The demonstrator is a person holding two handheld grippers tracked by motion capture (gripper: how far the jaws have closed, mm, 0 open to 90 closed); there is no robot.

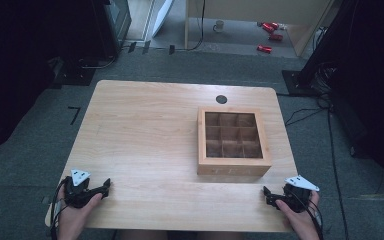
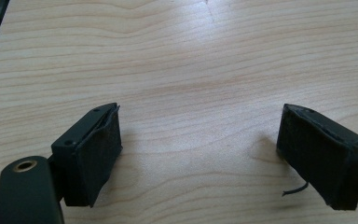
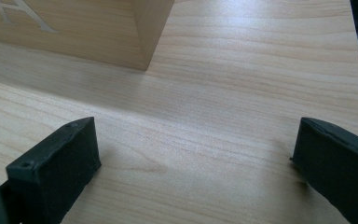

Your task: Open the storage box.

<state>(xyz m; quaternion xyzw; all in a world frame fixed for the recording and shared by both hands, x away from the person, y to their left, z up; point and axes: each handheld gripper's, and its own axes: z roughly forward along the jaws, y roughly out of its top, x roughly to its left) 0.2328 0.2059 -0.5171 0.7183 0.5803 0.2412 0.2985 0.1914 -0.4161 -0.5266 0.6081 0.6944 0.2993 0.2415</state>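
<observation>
Two hands hold the left gripper and right gripper at the table's near edge in the high view. Far right sits a wooden box with little squares. Both gripper views show jaws wide apart, holding nothing.

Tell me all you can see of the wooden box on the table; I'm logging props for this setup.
The wooden box is a square, light-wood case whose top shows a three-by-three grid of darker compartments, all looking empty. It sits flat and upright on the table, on its right half, touched by nothing else. The right gripper view shows its near corner and part of a pale letter on its front wall. Whether the top is open or glazed cannot be told.
</observation>
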